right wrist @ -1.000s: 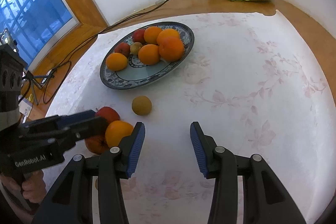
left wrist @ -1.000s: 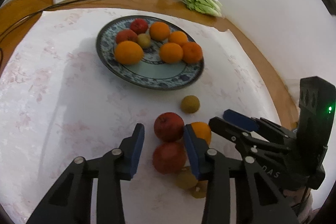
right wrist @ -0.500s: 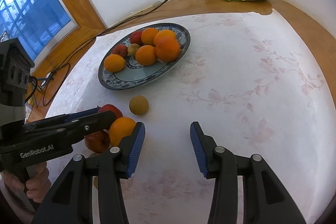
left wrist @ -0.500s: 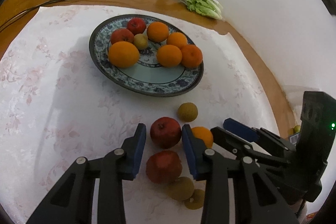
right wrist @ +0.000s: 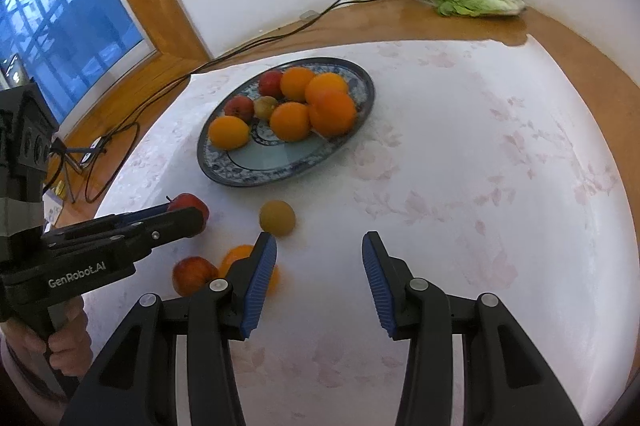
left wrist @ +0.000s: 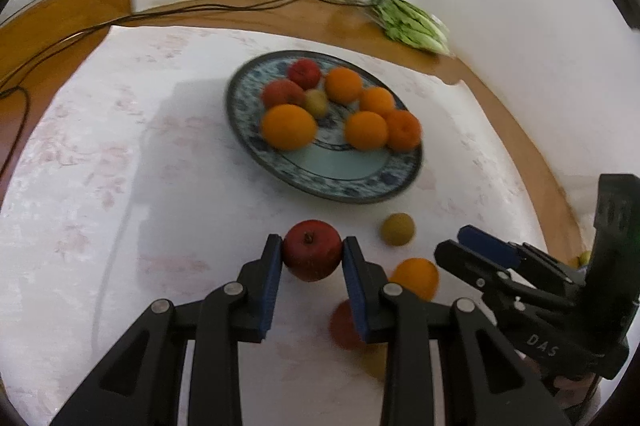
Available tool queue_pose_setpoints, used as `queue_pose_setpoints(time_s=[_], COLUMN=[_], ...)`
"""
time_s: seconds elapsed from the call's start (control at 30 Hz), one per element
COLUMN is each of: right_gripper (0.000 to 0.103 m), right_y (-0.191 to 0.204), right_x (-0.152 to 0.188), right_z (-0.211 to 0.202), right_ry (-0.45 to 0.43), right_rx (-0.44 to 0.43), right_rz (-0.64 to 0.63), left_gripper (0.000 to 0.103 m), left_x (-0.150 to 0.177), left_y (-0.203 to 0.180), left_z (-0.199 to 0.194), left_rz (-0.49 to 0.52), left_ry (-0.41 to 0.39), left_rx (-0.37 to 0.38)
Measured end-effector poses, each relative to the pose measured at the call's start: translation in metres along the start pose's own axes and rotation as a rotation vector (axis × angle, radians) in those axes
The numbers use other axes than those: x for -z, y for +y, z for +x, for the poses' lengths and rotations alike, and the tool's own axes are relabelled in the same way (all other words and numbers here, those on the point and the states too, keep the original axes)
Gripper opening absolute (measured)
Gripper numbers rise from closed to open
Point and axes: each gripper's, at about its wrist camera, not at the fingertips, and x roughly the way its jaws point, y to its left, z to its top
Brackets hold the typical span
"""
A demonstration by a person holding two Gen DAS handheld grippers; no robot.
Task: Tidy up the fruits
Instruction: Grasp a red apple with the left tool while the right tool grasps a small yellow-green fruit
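Now my left tool [left wrist: 313,253] is clamping a red apple [left wrist: 312,249] just above the table [left wrist: 120,186], short of the plate [left wrist: 340,182]; my right tool [right wrist: 319,280] is hovering open, empty.

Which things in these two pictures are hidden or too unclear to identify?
- Left wrist view: a red fruit and a yellowish one lie behind the left gripper, blurred; kind unclear.
- Right wrist view: the loose orange is partly covered by the right gripper.
- Right wrist view: the held apple is mostly hidden by the left gripper's jaws.
- Left wrist view: the plate fruits are motion-blurred.
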Motion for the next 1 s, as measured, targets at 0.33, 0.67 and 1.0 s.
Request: queue_pose_setpoints(time_s=[0.33, 0.67, 1.0], right_gripper=[0.043, 0.031, 0.025], right_y=[0.022, 0.024, 0.027], right_x=[-0.014, -0.026, -0.03], right_z=[0.015, 0.031, 0.04], right_ry=[0.033, 0.116, 0.16], right_rx=[-0.007, -0.042, -0.011], right_rz=[-0.06, -0.049, -0.086], left_gripper=[0.032, 0.032, 0.032], left_x=[0.001, 0.001, 0.001], left_y=[0.016, 0.019, 0.02], left_z=[-0.001, -0.003, -0.003], left_rz=[-0.022, -0.029, -0.033], left_ry=[-0.015, -0.02, -0.016], left_rx=[-0.042, -0.032, -0.037])
